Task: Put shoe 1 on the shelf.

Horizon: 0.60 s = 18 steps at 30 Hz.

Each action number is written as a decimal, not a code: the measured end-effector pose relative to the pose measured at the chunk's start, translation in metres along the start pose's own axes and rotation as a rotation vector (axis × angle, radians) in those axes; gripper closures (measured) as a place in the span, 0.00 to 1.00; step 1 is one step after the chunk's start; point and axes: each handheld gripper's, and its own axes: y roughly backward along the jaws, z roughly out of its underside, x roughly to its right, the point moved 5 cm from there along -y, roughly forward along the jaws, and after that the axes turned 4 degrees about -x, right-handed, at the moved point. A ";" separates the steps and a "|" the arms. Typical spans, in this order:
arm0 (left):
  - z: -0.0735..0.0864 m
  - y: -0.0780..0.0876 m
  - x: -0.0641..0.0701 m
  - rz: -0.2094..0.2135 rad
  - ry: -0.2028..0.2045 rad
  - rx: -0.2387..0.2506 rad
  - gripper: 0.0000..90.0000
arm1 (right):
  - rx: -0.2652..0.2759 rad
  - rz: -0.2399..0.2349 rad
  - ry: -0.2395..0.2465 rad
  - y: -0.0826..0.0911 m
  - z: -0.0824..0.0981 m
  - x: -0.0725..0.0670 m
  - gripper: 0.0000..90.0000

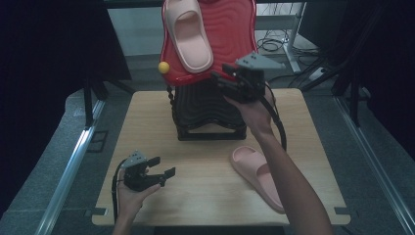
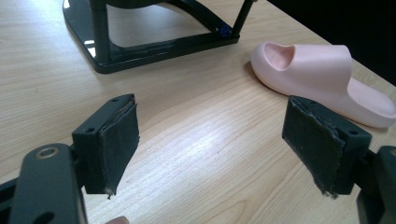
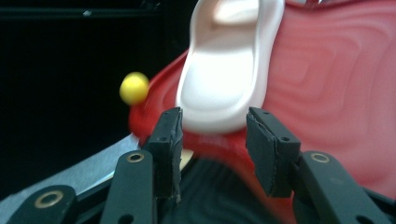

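On red rack: slipper (image 1: 188,33) | table: slipper (image 2: 322,79), left claw (image 2: 210,149)

Ahead of the right gripper (image 3: 212,140), its jaws parted with nothing between them, the heel of the pink slipper on the rack (image 3: 229,70) blocks the straight path, lying on the sloping red shelf (image 3: 336,93) that closes off everything to the jaw's right. Left of the jaws a yellow knob (image 3: 134,87) sticks out at the shelf's edge; beyond it is dark open space. Below the jaws stands the black lower shelf (image 1: 210,105).

The left gripper (image 2: 212,140), jaws wide apart, has bare table (image 2: 196,102) ahead. Farther on, the rack's black base (image 2: 154,44) bars the way ahead-left, and the second pink slipper (image 2: 322,79) lies ahead-right, just beyond the right jaw.
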 end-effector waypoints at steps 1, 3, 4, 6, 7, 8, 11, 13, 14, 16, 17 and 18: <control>0.000 0.001 0.000 -0.001 0.005 0.002 0.21 | -0.008 -0.011 0.006 0.005 0.007 -0.001 0.63; 0.000 0.001 -0.002 -0.002 0.005 0.003 0.21 | -0.024 -0.037 0.020 0.015 0.025 -0.001 0.63; 0.000 0.002 -0.002 -0.003 0.006 0.002 0.21 | -0.034 -0.048 0.026 0.020 0.034 0.000 0.63; 0.000 0.002 -0.002 -0.004 0.006 0.002 0.21 | -0.045 -0.069 0.022 0.031 0.056 0.000 0.63; 0.000 0.002 -0.002 -0.003 0.008 0.003 0.21 | -0.051 -0.078 0.020 0.036 0.066 0.001 0.63; 0.000 0.002 -0.002 -0.004 0.007 0.003 0.21 | -0.057 -0.081 0.018 0.040 0.074 0.002 0.63; 0.000 0.000 -0.002 -0.004 0.008 0.000 0.21 | -0.076 -0.092 -0.002 0.052 0.101 0.005 0.63; 0.000 -0.001 -0.001 -0.005 0.011 -0.004 0.21 | -0.081 -0.089 -0.009 0.060 0.118 0.008 0.63; 0.001 -0.001 -0.001 -0.003 0.010 -0.007 0.21 | -0.092 -0.088 -0.010 0.063 0.125 0.009 0.63; 0.001 -0.002 -0.001 -0.004 0.008 -0.011 0.21 | -0.104 -0.095 -0.025 0.068 0.140 0.012 0.63; 0.001 -0.003 -0.001 -0.006 0.009 -0.011 0.21 | -0.109 -0.097 -0.032 0.070 0.145 0.013 0.63; 0.001 -0.004 -0.001 -0.006 0.007 -0.012 0.21 | -0.126 -0.096 -0.035 0.071 0.155 0.015 0.63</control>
